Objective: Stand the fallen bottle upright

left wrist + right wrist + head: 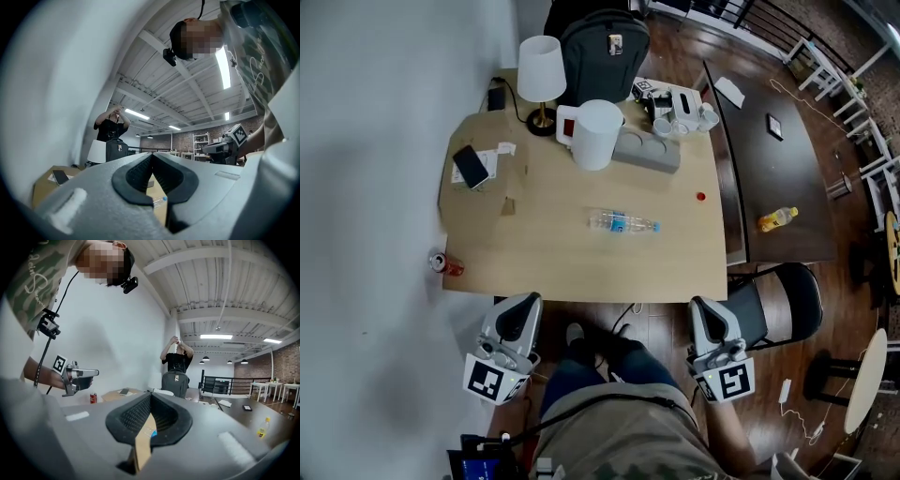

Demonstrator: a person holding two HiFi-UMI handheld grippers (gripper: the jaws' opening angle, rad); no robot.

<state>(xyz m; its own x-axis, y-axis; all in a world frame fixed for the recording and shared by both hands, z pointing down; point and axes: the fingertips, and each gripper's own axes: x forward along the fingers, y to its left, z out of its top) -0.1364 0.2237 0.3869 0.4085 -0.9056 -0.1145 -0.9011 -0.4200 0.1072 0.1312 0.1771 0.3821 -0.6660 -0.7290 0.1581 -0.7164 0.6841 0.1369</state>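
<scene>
Both gripper views show only a sliver of the bottle (pixel 623 223), the rest is hidden behind the jaws. Left gripper (pixel 523 300) and right gripper (pixel 703 306) are both closed and empty, just off the table's (pixel 581 267) near edge. The bottle lies on its side mid-table. A small red object (pixel 701 197) to its right is too small to identify. White jug (pixel 597 134), lamp (pixel 541 70) and backpack (pixel 605 52) sit at the far edge, a can (pixel 445 263) at the left corner. Wood floor, with a dark table (pixel 769 159) on the right.
</scene>
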